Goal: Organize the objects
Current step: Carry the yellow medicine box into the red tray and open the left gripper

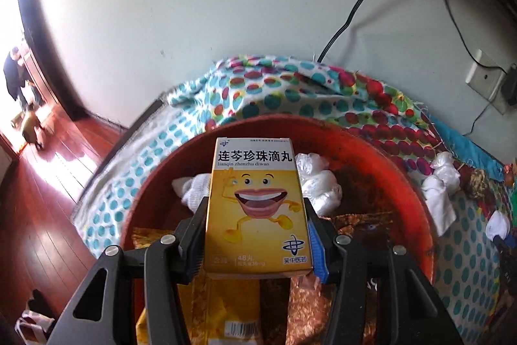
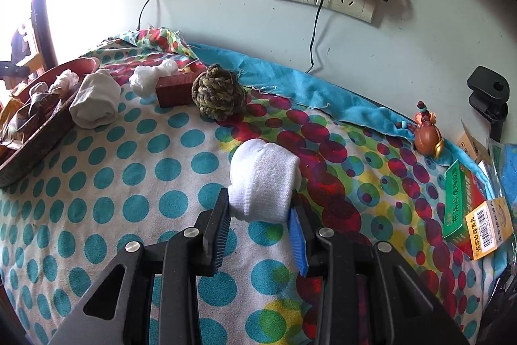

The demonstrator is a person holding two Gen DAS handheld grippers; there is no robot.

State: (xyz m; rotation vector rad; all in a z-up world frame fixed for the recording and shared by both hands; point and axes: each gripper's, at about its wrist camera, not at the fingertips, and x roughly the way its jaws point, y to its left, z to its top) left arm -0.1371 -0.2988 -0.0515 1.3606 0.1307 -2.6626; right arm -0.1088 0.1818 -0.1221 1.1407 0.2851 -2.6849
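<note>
Yellow cardboard fills the left wrist view: the left tool (image 1: 255,235) pinches a medicine box (image 1: 257,206) by its two long sides, upright, so the printed face looks at the camera. It hangs above the red basin (image 1: 387,164), which already holds plastic-wrapped bundles (image 1: 316,180), a white cloth and some gold packets. I judge that the box is held high and upright so that it can be let down among them without pushing the others.

In the right wrist view, the right tool (image 2: 260,209) is pressed together on a rolled white sock (image 2: 265,180) that lies on the dotted cloth (image 2: 135,170), near the middle of the counter. The soft roll is squeezed at its near end, probably because this gives the firmest hold.

Another rolled sock (image 2: 93,102) rests against the basin at the left edge of the counter. A rope ball (image 2: 218,96), a red block (image 2: 173,91) and a small figurine (image 2: 426,134) stand along the far edge, and more medicine boxes (image 2: 465,209) lie at the right edge, all not yet collected.
</note>
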